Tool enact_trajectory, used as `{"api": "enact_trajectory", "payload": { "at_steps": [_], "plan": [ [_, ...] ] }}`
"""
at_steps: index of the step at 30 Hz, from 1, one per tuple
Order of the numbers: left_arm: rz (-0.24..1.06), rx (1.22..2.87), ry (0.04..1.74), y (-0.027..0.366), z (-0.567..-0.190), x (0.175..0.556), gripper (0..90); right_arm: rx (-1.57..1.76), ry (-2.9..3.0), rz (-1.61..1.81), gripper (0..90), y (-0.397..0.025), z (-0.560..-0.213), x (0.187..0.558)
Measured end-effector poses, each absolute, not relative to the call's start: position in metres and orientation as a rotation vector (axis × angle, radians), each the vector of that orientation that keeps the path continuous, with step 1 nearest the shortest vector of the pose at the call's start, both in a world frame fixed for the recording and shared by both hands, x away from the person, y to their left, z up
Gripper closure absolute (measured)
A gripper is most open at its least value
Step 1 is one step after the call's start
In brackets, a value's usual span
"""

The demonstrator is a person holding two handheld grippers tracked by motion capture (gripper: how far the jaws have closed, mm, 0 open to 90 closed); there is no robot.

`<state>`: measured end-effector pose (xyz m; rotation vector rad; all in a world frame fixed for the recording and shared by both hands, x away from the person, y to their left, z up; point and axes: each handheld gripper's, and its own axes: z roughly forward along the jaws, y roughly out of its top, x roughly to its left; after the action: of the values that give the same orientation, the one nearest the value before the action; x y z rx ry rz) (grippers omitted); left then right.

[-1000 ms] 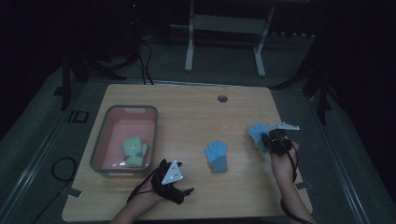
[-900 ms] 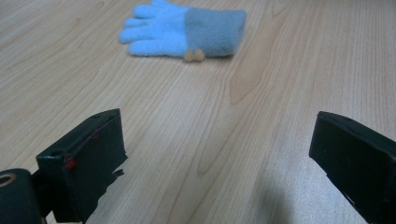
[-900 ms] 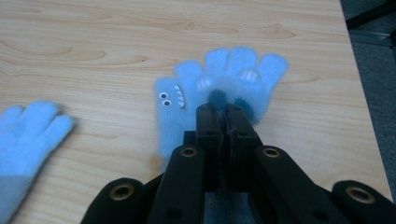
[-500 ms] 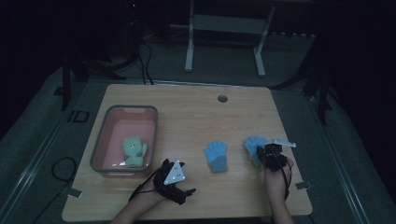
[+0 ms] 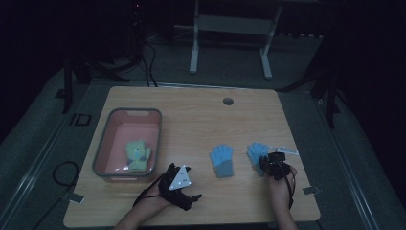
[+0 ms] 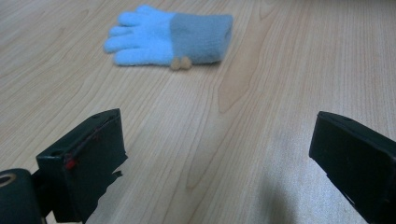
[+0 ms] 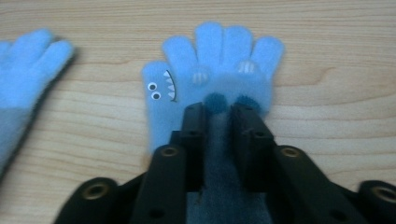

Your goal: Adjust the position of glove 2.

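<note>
Right gripper (image 7: 218,112) pinching monster glove (image 7: 219,70) (cuff hidden), left gripper (image 6: 219,154) spread.

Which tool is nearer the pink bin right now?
The left. The left tool sits just off the pink bin's near right corner, jaws open. The right tool is far across the table, shut on a blue glove.

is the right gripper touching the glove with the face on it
Touching. In the right gripper view the right gripper has its jaws closed in on the grey cuff of the face glove, pinching the fabric between them.
</note>
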<state>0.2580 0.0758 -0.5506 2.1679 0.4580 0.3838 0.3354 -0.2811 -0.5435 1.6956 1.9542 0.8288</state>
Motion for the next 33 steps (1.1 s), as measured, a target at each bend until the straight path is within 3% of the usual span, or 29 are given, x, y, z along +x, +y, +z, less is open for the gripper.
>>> {"api": "enact_trajectory", "payload": {
  "at_steps": [7, 17, 33],
  "plan": [
    [0.381, 2.166, 0.46, 0.076, -0.551, 0.259, 3.9, 1.569, 2.018, 0.841, 62.3, -0.294, -0.523, 0.339],
    [0.368, 2.169, 0.448, 0.074, -0.553, 0.258, 3.8, 1.184, 2.28, 1.005, 65.5, -0.319, -0.509, 0.355],
    [0.363, 2.166, 0.473, 0.073, -0.555, 0.252, 3.8, 1.064, 2.432, 1.011, 61.6, -0.326, -0.548, 0.369]
  ]
}}
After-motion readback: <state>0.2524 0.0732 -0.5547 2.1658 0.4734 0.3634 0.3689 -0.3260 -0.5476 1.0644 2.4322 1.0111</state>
